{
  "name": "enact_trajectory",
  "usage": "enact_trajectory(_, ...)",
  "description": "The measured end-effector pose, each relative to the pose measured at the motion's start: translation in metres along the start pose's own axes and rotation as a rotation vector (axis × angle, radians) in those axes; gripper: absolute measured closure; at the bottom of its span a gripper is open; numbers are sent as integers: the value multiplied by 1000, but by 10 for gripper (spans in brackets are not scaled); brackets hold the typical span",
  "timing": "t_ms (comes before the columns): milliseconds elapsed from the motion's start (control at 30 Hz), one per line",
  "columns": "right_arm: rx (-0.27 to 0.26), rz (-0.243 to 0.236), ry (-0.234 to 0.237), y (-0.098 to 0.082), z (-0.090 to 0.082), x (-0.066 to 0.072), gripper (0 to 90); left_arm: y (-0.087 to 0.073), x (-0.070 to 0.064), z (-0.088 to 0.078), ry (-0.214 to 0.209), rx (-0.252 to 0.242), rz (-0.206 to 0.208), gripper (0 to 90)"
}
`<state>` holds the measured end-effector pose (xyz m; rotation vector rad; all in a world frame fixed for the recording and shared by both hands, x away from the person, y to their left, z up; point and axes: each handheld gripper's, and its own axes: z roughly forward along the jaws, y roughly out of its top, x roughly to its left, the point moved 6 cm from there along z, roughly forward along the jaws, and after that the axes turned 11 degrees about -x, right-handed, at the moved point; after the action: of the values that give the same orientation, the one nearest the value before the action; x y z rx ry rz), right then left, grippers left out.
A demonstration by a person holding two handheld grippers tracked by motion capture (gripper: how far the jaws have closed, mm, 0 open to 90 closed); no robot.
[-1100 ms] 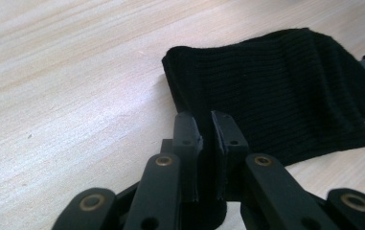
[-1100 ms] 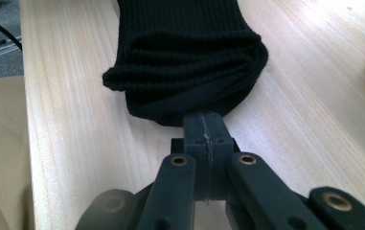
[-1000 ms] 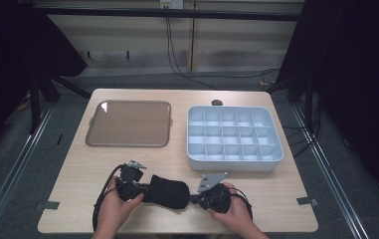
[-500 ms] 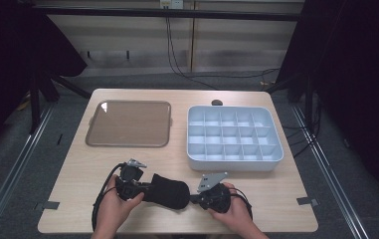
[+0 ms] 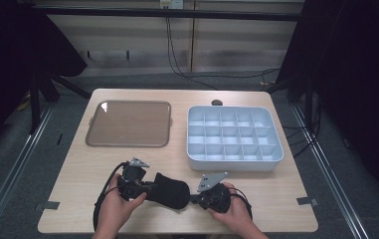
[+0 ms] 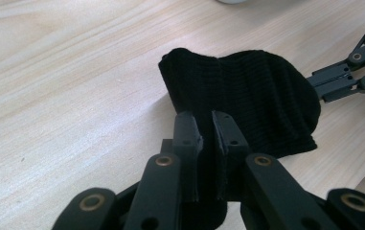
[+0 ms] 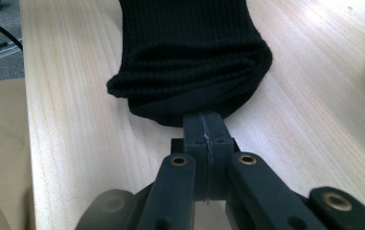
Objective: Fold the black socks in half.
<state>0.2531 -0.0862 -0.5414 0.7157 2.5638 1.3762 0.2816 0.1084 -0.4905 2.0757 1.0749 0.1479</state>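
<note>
A black knit sock (image 5: pixel 169 190) lies near the table's front edge, stretched between my two grippers. My left gripper (image 5: pixel 150 188) comes in from the left. In the left gripper view my left gripper (image 6: pixel 207 120) is shut on a fold of the sock (image 6: pixel 247 96), and black fabric shows between its jaws. My right gripper (image 5: pixel 194 197) comes in from the right. In the right gripper view my right gripper (image 7: pixel 204 120) has its jaws pressed together at the hem of the sock (image 7: pixel 189 52), pinching its lower edge. The other gripper (image 6: pixel 350 72) reaches the sock's far side.
A brown tinted tray (image 5: pixel 129 123) lies at the back left. At the back right stands a white box with several compartments (image 5: pixel 234 160). A small dark knob (image 5: pixel 217 103) sits at the table's far edge. Bare wood surrounds the sock.
</note>
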Motion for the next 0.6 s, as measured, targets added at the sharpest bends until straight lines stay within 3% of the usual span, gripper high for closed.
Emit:
enact_trajectory(333, 0, 1, -1, 0, 0, 0, 900, 3, -6, -1, 7, -7, 27, 813)
enact_trajectory(600, -1, -11, -2, 1, 0, 0, 900, 5, -14, 0, -24, -13, 33, 813)
